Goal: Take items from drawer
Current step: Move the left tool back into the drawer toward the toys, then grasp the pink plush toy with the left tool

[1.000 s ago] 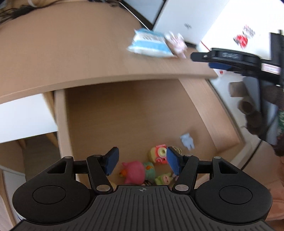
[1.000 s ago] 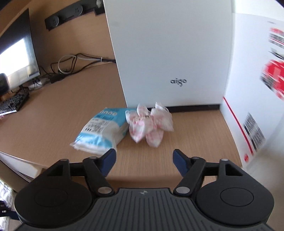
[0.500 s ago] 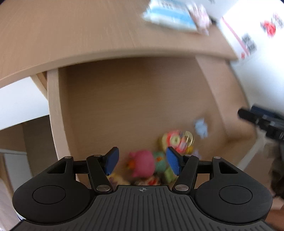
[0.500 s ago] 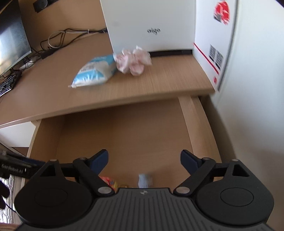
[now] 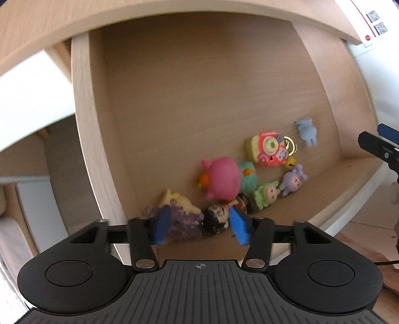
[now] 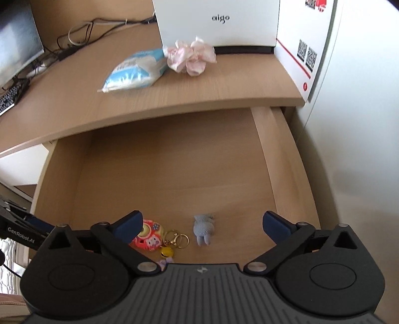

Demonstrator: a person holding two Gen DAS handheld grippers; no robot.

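Observation:
The wooden drawer (image 5: 82, 124) stands open with several small toys at its front. My left gripper (image 5: 200, 228) points steeply down and its jaws are closing. A black-haired doll (image 5: 217, 216) and a purple beaded piece (image 5: 184, 224) lie between the blue pads, with no clear pressing. Just beyond sit a pink plush (image 5: 222, 178), a teal toy (image 5: 248, 174) and a green figure (image 5: 265, 194). My right gripper (image 6: 203, 223) hangs over the drawer with its jaws opening wide. A small blue toy (image 6: 203, 228) lies below them, untouched, beside a red camera keychain (image 6: 149, 236).
On the desk top (image 6: 224, 92) above the drawer lie a blue-white tissue pack (image 6: 136, 72) and a pink crumpled bundle (image 6: 190, 56), in front of a white box (image 6: 219, 22). A monitor (image 6: 17, 49) and cables stand at the far left. A white wall runs along the right.
My left gripper sank and tipped down onto the toys, and its jaws narrowed. My right gripper swung back from the desk top to above the drawer, and its jaws widened.

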